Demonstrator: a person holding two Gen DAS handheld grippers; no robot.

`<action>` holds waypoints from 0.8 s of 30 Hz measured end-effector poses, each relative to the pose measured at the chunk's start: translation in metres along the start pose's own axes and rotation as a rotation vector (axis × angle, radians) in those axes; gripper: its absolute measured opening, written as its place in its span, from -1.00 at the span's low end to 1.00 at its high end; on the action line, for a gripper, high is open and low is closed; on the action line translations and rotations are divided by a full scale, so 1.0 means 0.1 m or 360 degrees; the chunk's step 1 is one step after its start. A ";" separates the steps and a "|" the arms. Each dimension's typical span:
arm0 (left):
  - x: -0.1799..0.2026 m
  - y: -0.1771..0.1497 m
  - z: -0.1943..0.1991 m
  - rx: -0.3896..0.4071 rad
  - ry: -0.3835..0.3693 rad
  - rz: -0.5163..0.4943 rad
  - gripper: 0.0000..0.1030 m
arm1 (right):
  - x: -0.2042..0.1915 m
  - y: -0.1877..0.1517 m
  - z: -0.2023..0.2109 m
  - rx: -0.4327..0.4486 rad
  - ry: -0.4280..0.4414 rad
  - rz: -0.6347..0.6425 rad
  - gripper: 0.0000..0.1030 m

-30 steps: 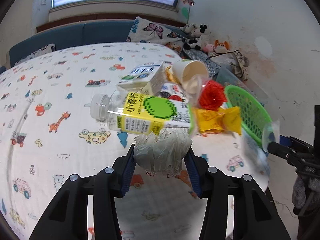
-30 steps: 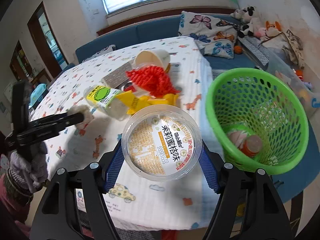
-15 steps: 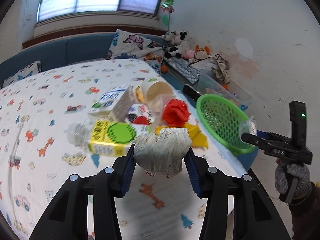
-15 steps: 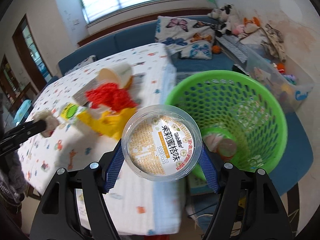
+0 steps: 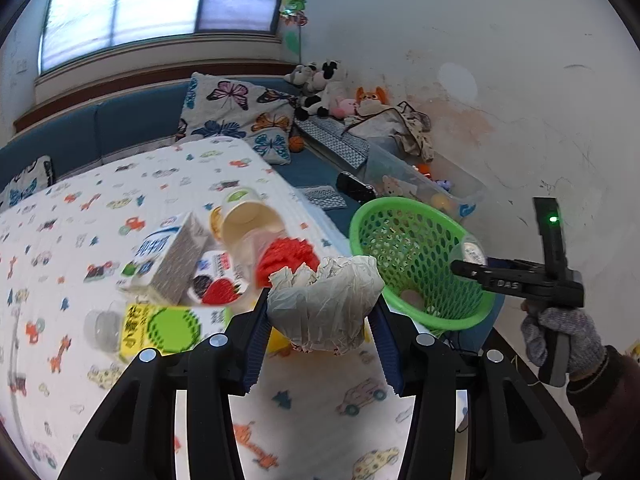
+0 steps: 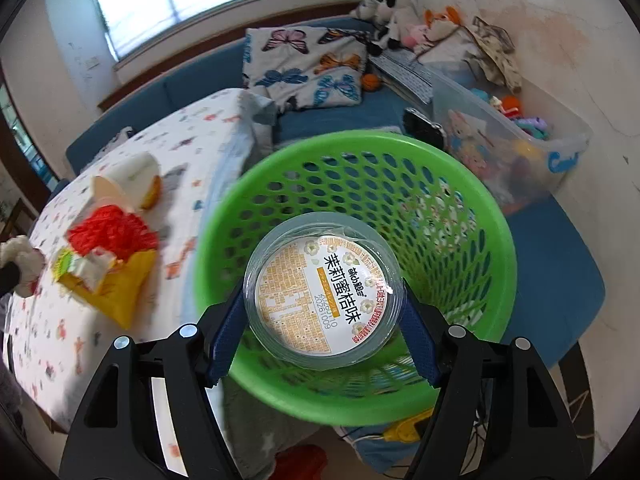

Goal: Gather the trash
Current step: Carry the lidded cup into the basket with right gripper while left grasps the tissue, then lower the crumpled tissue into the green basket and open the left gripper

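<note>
My left gripper point(image 5: 320, 328) is shut on a crumpled white paper wad point(image 5: 322, 304), held above the table's right side, short of the green basket point(image 5: 420, 240). My right gripper point(image 6: 322, 320) is shut on a clear plastic cup with a printed lid point(image 6: 322, 294), held over the opening of the green basket point(image 6: 492, 240). In the left wrist view the right gripper point(image 5: 468, 260) with its cup reaches over the basket rim. The basket's contents are hidden behind the cup.
On the cartoon-print tablecloth point(image 5: 80, 220) lie a milk carton point(image 5: 168, 256), a green-labelled bottle point(image 5: 160, 330), a paper cup point(image 5: 250, 220), a red mesh ball point(image 5: 286, 258) and a yellow wrapper point(image 6: 116, 292). A blue sofa point(image 6: 352, 116) and a toy bin point(image 6: 516, 148) stand behind the basket.
My right gripper has carried the cup from beside the basket to over its opening. My left gripper has moved right with the paper wad, closer to the basket.
</note>
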State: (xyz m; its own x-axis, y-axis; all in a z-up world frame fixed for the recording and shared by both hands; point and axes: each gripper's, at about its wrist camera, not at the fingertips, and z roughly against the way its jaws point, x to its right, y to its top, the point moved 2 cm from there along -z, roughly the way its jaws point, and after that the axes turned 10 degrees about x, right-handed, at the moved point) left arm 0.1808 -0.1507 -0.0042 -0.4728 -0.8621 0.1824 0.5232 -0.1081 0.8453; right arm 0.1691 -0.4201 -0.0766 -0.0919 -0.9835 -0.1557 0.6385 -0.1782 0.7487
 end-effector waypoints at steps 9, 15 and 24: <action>0.20 0.16 -0.22 -0.0012 -0.0043 -0.0050 -0.10 | 0.09 -0.01 -0.14 -0.0048 0.0027 -0.0063 0.41; 0.35 0.23 -0.42 -0.0032 -0.0084 -0.0071 -0.10 | 0.08 0.00 -0.06 -0.0024 0.0061 -0.0094 0.53; 0.62 0.25 -0.78 -0.0113 -0.0148 -0.0119 -0.10 | 0.16 0.00 0.15 0.0031 0.0048 -0.0097 0.53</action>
State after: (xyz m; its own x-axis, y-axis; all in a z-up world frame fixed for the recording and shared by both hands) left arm 0.2198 -0.2454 -0.0112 -0.5741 -0.8012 0.1689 0.5314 -0.2077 0.8213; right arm 0.1562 -0.4368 -0.0689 -0.1071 -0.9695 -0.2205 0.6175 -0.2387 0.7495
